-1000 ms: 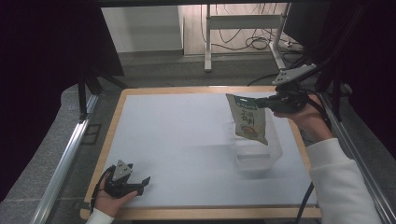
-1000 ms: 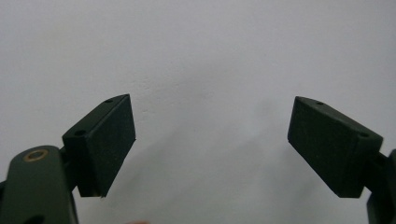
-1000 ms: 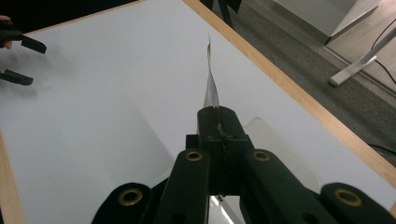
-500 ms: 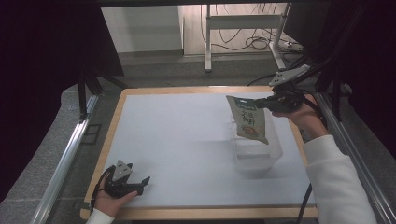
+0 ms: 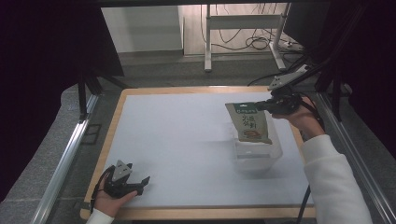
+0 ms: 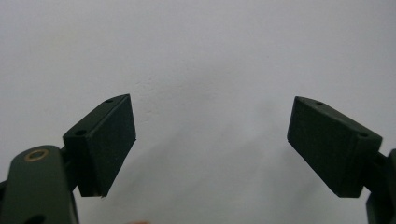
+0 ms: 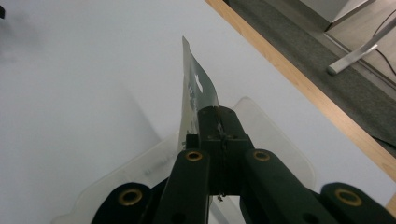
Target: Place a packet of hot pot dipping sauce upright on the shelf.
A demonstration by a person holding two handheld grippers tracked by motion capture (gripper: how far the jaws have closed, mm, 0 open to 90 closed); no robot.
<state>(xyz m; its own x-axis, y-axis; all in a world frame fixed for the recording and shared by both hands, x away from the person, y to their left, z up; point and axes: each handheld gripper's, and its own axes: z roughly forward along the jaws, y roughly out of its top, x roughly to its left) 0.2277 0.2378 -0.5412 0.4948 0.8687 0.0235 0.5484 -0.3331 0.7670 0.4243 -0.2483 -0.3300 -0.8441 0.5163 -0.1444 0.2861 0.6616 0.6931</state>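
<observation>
While the right gripper (image 5: 267, 105) is clamped on the top edge of a snack packet (image 5: 250, 123), the packet is held hanging upright directly above a clear plastic container (image 5: 259, 154), its lower end reaching down to the container's rim; whether it is touched there cannot be told. In the right gripper view the right gripper (image 7: 212, 114) is seen with its jaws pressed together on the thin upper seam of the packet (image 7: 196, 88), which is curved slightly, and the pale rim of the container (image 7: 280, 135) is seen spreading below and to both sides of the jaws. The gripper is borne by a hand in a white sleeve (image 5: 334, 182), seen just to the right of the container in the high view. The packet's face, printed green at the top and light brown below, is turned toward the near edge of the surface (image 5: 177, 140). The container stands on the white surface, near its right edge and well apart from the left gripper (image 5: 135, 183). That gripper is rested on the surface far to the left of the container and nearer the front edge, held in the person's left hand (image 5: 112, 198). In the left gripper view its fingers (image 6: 107, 140) are seen standing wide apart, with nothing but the bare white surface (image 6: 210, 70) between them.
</observation>
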